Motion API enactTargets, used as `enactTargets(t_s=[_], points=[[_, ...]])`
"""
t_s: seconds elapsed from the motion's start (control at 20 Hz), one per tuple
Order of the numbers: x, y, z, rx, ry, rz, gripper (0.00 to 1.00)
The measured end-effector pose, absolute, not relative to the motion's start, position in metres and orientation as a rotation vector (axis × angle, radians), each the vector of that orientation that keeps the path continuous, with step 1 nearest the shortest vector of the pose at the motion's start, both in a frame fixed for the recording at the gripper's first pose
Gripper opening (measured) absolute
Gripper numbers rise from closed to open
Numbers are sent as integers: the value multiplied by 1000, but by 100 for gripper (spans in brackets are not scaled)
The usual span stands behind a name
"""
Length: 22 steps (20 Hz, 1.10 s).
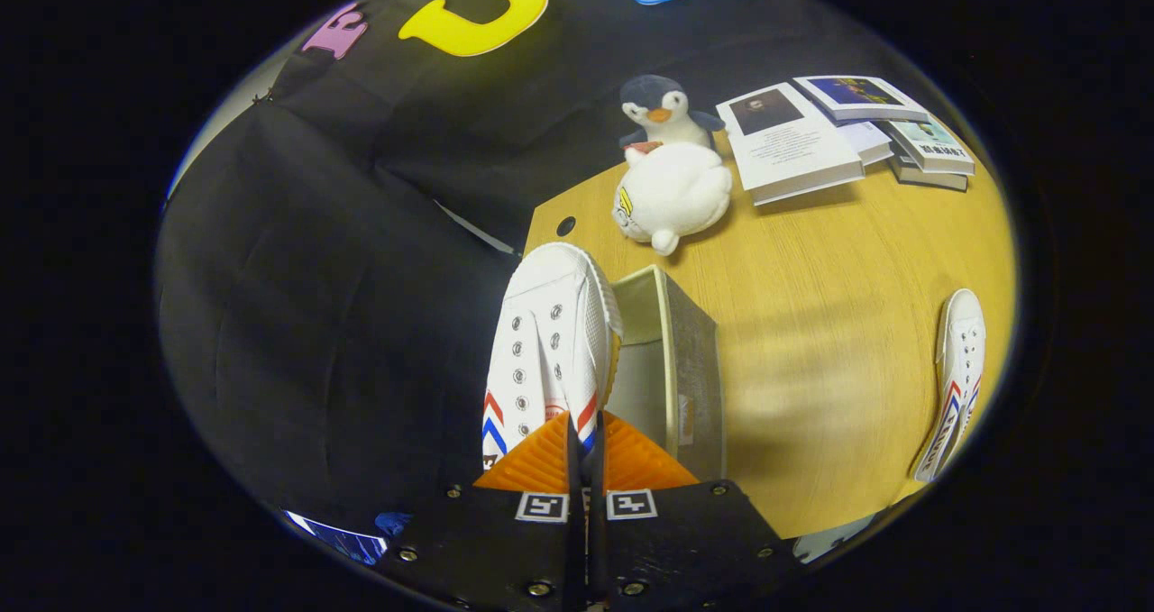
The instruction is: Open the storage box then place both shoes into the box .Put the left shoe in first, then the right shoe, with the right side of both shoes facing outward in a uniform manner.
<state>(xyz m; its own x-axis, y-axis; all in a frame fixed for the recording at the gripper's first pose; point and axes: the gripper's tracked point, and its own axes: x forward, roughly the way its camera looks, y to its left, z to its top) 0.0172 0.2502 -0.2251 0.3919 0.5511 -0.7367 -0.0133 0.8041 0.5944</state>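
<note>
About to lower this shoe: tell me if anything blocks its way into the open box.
Nothing visible does. The gripper is shut on the held shoe, which hangs beside the open storage box; the box's mouth looks empty.

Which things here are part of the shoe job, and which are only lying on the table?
Part of the job:
- white shoe, clamped between the jaws of the gripper
- open storage box, just beside that shoe
- second white shoe, lying on the table

Only lying about:
- penguin plush
- white plush
- books
</note>
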Motion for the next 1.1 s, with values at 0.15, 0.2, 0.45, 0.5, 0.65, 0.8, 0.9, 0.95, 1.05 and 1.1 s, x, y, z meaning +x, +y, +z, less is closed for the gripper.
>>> enactTargets(t_s=[0.15, 0.2, 0.45, 0.5, 0.65, 0.8, 0.9, 0.95, 1.05, 1.1], points=[[15, 270, -234, 532, 1136, 395, 1], [14, 276, -238, 520, 1140, 397, 1], [9, 295, -257, 456, 1168, 401, 1], [8, 299, -261, 445, 1175, 402, 1], [4, 306, -275, 410, 1198, 395, 1], [1, 309, -289, 400, 1225, 370, 1], [1, 311, -298, 399, 1243, 348, 1], [1, 312, -304, 396, 1254, 335, 1], [-1, 314, -313, 392, 1270, 316, 1], [-1, 315, -317, 392, 1276, 310, 1]])
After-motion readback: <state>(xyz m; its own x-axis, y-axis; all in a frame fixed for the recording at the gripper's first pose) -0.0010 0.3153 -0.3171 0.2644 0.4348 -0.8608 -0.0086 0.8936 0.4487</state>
